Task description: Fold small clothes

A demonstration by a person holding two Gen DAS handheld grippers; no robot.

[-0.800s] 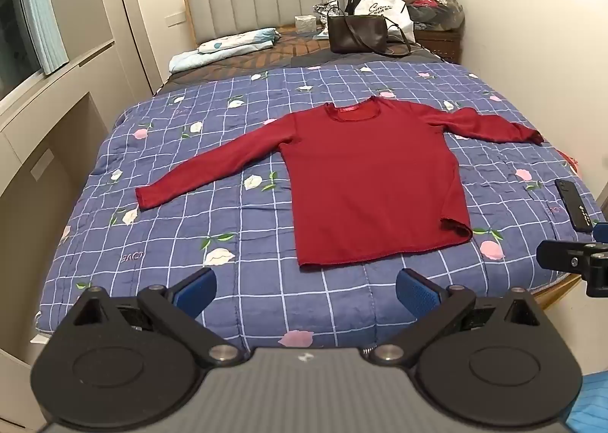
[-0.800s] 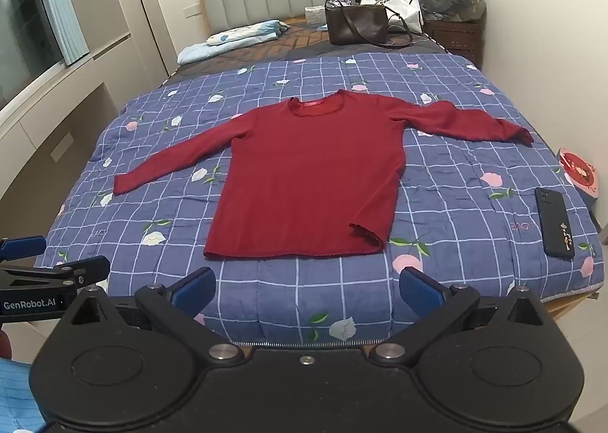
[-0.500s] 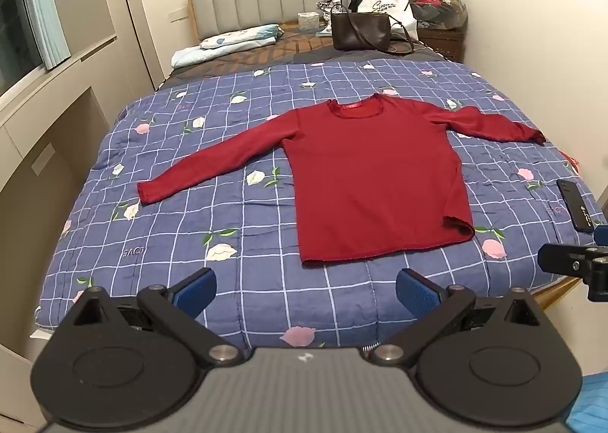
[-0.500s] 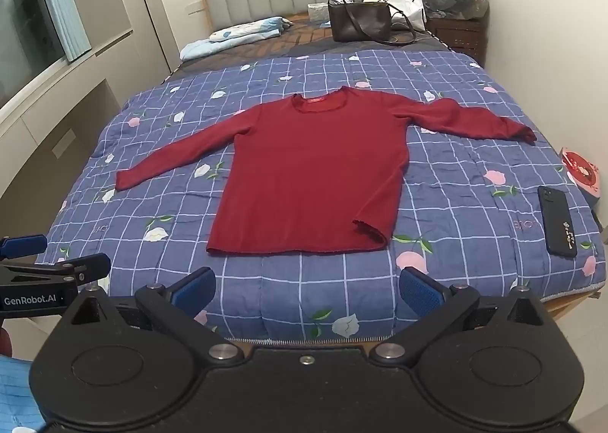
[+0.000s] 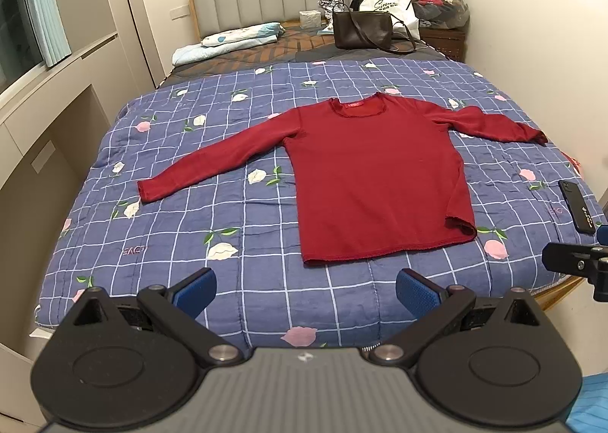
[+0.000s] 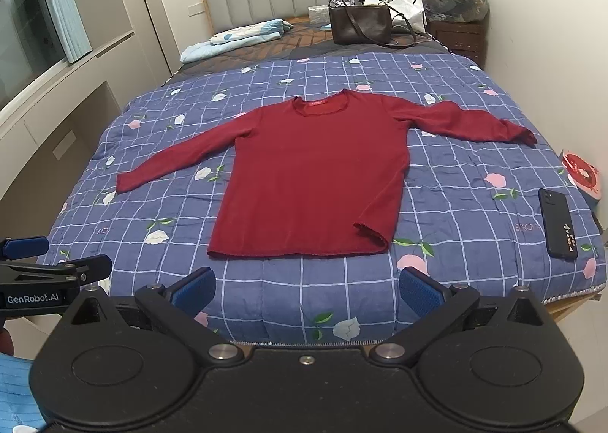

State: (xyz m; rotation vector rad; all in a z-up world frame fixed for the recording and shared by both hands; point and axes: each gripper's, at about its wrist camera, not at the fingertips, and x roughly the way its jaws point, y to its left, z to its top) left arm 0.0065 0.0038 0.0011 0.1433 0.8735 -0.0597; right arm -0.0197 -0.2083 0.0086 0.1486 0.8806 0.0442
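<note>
A dark red long-sleeved sweater (image 5: 376,182) (image 6: 315,182) lies flat and face up on the blue checked quilt (image 5: 243,205) (image 6: 456,174), both sleeves spread sideways, hem toward me. My left gripper (image 5: 306,288) hovers open at the foot of the bed, short of the hem, nothing between its blue pads. My right gripper (image 6: 306,288) is open too, just before the hem's middle, holding nothing. Each gripper shows at the edge of the other's view.
A black phone (image 6: 557,222) (image 5: 577,210) lies on the quilt near its right edge. At the headboard sit a brown handbag (image 6: 359,24), a white bag (image 6: 395,2) and folded light blue bedding (image 6: 243,34). Cabinets line the left wall; a nightstand (image 6: 459,36) stands back right.
Both grippers have drifted slightly toward the bed, so the sweater sits a little higher and nearer in both views. The sweater has not moved.
</note>
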